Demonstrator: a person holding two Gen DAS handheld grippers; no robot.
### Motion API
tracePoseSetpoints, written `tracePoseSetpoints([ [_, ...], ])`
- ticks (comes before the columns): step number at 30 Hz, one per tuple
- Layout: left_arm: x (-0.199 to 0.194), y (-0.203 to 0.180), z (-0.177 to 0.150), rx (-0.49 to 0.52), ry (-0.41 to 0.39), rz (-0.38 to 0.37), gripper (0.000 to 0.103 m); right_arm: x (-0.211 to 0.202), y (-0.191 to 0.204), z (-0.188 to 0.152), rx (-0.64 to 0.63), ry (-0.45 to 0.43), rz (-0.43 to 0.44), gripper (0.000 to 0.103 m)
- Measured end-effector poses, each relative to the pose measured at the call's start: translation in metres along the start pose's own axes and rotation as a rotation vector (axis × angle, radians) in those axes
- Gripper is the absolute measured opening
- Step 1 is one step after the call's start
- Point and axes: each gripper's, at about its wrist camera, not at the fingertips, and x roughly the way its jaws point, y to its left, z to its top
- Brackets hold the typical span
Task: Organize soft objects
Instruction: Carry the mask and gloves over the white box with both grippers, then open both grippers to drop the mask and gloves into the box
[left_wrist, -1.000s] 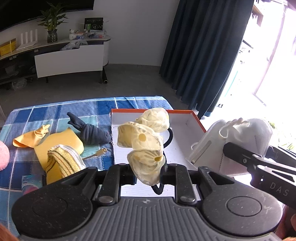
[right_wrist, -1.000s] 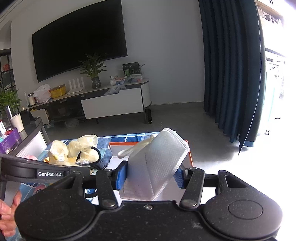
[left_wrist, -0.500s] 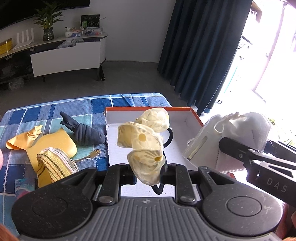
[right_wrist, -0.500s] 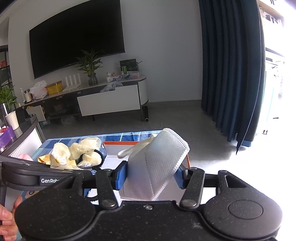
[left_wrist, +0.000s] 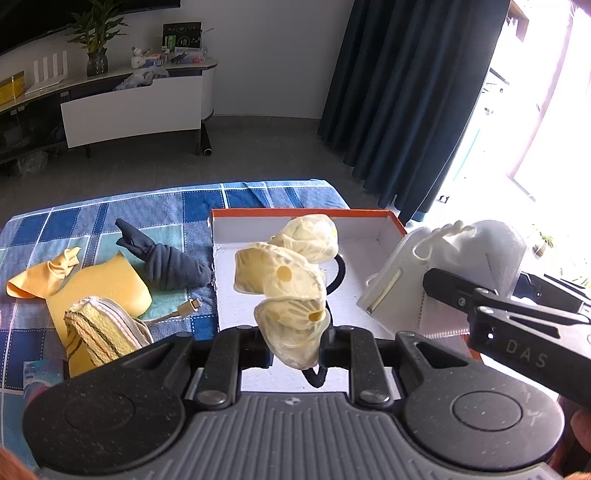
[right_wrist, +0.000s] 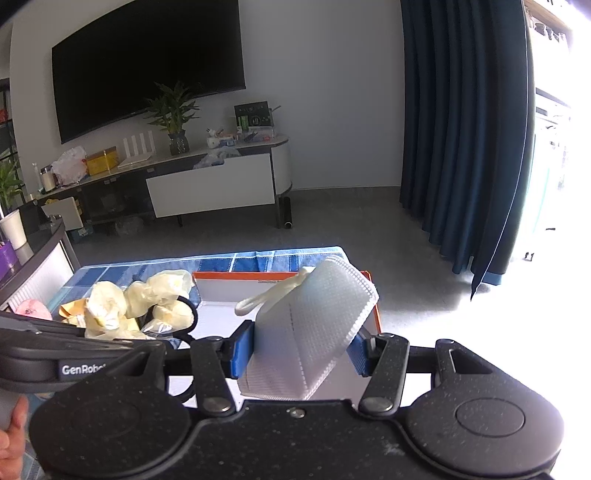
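My left gripper (left_wrist: 295, 350) is shut on a puffy yellow hair tie (left_wrist: 288, 280) with a black elastic loop, and holds it in the air over the white box with an orange rim (left_wrist: 295, 212). My right gripper (right_wrist: 301, 350) is shut on a folded white face mask (right_wrist: 310, 332), its blue pads pressing both sides. In the left wrist view the mask (left_wrist: 461, 258) hangs over the box's right edge. From the right wrist view the hair tie (right_wrist: 136, 306) and the left gripper (right_wrist: 147, 339) are at the left, beside the box (right_wrist: 218, 317).
A blue checked cloth (left_wrist: 147, 210) covers the table. Left of the box lie a dark navy cloth bundle (left_wrist: 170, 262), a yellow sponge sheet (left_wrist: 96, 284), a crumpled yellow cloth (left_wrist: 40, 273), a striped yellow pouch (left_wrist: 99, 328) and a cable plug (left_wrist: 184, 308). A person's hand (right_wrist: 11, 435) shows at lower left.
My right gripper has shifted a little toward the box with the mask in it. My left gripper holds the hair tie as before.
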Motion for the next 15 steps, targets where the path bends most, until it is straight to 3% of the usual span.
tracePoseSetpoints([
  [15, 0.016, 0.001, 0.008, -0.012, 0.025, 0.021, 0.023, 0.043, 0.002, 0.014, -0.033, 0.042, 0.012, 0.067],
])
